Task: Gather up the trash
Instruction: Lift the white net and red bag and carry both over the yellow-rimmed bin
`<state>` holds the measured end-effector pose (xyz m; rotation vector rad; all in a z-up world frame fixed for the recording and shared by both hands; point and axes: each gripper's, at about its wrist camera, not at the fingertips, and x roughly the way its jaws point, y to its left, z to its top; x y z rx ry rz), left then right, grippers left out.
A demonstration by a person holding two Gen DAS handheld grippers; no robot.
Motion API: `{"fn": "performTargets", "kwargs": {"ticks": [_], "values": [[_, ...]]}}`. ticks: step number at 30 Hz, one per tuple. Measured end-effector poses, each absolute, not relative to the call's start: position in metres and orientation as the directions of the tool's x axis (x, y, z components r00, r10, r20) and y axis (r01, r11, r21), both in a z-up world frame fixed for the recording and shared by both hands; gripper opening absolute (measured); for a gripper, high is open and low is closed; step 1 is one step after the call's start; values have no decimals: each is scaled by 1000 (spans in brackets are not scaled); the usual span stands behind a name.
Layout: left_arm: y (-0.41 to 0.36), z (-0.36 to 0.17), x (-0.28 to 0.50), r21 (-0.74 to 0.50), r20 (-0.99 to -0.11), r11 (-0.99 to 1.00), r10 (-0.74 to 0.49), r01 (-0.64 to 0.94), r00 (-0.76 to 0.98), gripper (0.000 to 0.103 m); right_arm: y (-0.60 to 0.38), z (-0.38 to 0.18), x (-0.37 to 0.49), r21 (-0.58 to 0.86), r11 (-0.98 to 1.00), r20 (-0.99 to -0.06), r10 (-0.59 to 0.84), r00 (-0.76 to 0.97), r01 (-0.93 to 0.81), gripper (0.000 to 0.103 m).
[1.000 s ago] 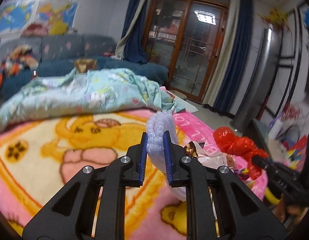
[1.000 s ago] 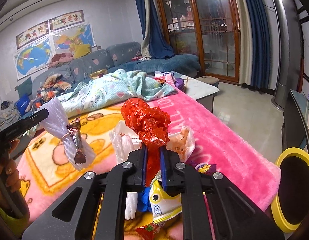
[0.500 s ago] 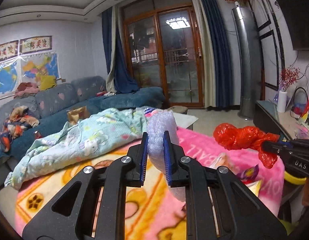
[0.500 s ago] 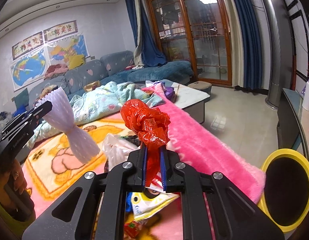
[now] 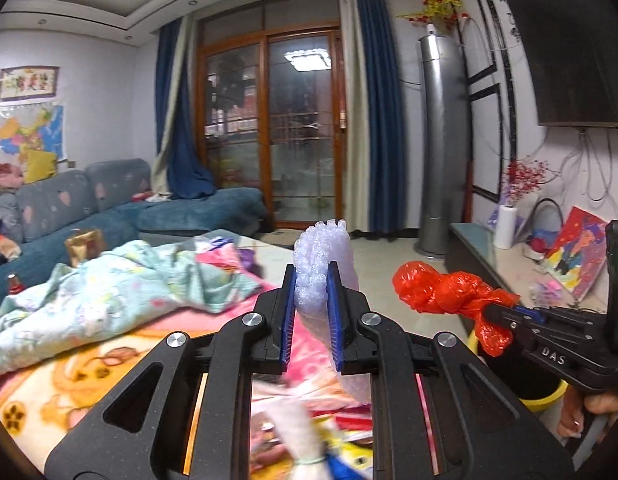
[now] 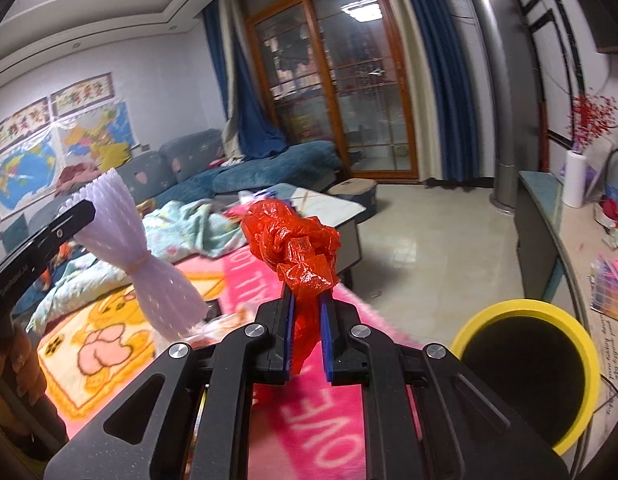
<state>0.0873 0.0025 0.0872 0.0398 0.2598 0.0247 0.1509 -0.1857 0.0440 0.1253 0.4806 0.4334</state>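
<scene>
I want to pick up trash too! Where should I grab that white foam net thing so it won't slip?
Grab the white foam net at its pinched waist, where a band cinches it, coming from the side. Both ends flare wide there, so they stop it sliding out. The left hand-held gripper instead squeezes one flared end.

A white foam fruit net point(image 5: 323, 264) is clamped in the left gripper point(image 5: 312, 316), above the pink cartoon-print plush blanket point(image 6: 109, 344). To its right, a crumpled red plastic bag point(image 6: 297, 248) is pinched in the right gripper point(image 6: 307, 332). A yellow-rimmed round bin point(image 6: 527, 368) is set near right, on the floor beside the blanket's edge.
</scene>
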Motion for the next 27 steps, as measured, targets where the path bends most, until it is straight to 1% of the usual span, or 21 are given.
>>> {"fn": "performTargets", "kwargs": {"ticks": [5,11,19,27], "values": [[-26,81,100,31,-268,998,-42,52,962,10,-218,42,153,226,927,-419,370,829,-299,11],[-54,73,113,-9,-298,990,-137,140,945,10,-255,34,154,231,951,-429,289,856,-205,11],[-90,57,142,-81,-364,968,-249,236,898,10,-303,16,160,240,968,-485,184,855,-72,11],[-123,32,169,-176,-438,938,-345,297,830,10,-347,-2,166,269,962,-544,120,831,37,11]]}}
